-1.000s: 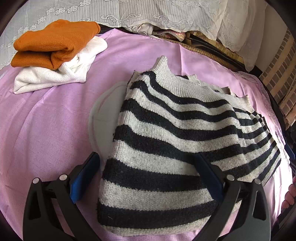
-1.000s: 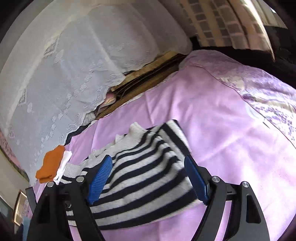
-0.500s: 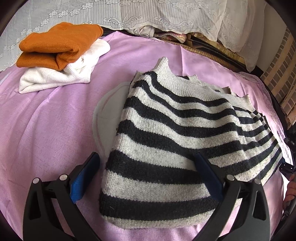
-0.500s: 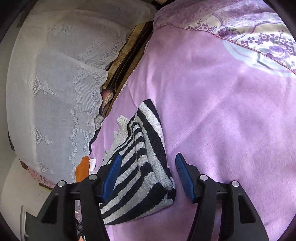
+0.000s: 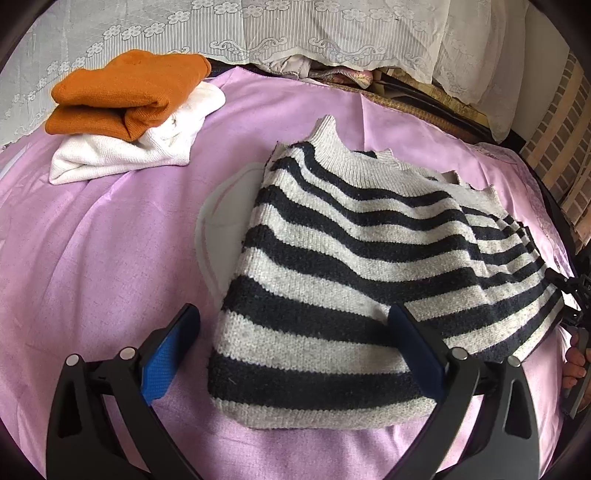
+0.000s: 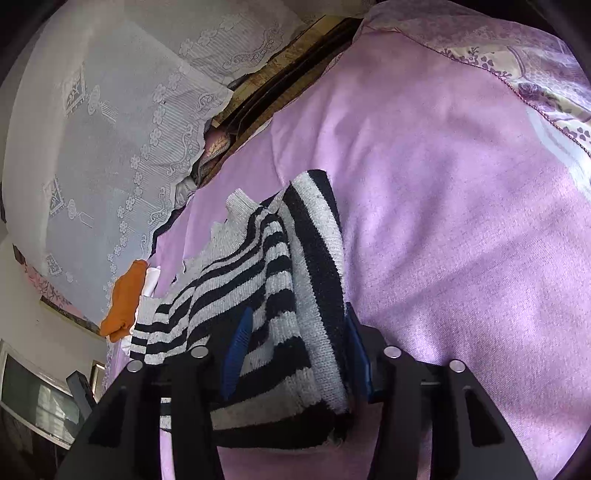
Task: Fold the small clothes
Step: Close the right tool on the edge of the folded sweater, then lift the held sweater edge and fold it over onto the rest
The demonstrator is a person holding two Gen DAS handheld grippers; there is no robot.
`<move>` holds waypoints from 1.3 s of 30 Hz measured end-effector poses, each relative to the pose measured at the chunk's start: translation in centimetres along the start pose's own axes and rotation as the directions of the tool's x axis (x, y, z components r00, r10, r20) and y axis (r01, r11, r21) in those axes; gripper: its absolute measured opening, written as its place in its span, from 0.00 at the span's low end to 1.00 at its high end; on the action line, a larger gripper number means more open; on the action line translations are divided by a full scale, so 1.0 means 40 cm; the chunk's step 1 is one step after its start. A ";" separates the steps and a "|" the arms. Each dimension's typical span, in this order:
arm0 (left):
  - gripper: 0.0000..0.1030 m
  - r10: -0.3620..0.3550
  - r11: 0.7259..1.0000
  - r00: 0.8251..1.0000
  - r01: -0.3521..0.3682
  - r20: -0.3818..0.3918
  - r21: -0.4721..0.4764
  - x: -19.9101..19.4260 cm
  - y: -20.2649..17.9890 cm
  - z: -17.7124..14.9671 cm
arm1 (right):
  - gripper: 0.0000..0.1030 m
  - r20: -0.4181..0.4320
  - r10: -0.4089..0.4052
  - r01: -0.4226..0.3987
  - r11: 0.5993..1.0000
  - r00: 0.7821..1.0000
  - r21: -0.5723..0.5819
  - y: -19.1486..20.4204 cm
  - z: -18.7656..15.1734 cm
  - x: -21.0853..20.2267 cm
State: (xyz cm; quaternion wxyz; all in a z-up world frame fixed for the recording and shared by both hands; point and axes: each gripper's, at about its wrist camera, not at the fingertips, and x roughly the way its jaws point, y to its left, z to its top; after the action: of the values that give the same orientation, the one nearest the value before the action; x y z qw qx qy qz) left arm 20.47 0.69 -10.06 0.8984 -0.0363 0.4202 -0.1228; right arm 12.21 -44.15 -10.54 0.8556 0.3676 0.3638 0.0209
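A black-and-grey striped sweater [image 5: 354, 266] lies partly folded on the pink bedspread [image 5: 103, 266]. My left gripper [image 5: 295, 350] is open, its blue pads straddling the sweater's near left edge. My right gripper [image 6: 295, 354] sits at the sweater's right end [image 6: 295, 325], with a thick fold of knit filling the space between its blue pads; whether the pads press on it I cannot tell. The right gripper also shows at the right edge of the left wrist view [image 5: 574, 291].
A folded orange garment [image 5: 125, 92] sits on a folded white one [image 5: 140, 144] at the far left. A lace curtain [image 5: 295, 26] hangs behind the bed. A floral quilt [image 6: 546, 88] lies at the far right. A brick wall [image 5: 565, 147] is on the right.
My right gripper has moved onto the sweater's right end and its jaws have narrowed around the fold. My left gripper has stayed open over the near edge.
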 end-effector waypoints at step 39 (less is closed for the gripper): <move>0.96 0.221 0.973 0.954 -0.230 0.204 0.019 -0.136 0.118 -0.045 | 0.21 0.219 -0.278 0.342 0.868 0.935 -0.360 0.503 -0.025 -0.096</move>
State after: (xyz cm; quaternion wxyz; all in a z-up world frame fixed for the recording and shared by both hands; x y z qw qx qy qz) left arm 16.66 6.69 -7.96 0.9448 0.0187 0.3263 -0.0240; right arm 13.44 -30.03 4.29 0.9302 0.1258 0.3368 -0.0741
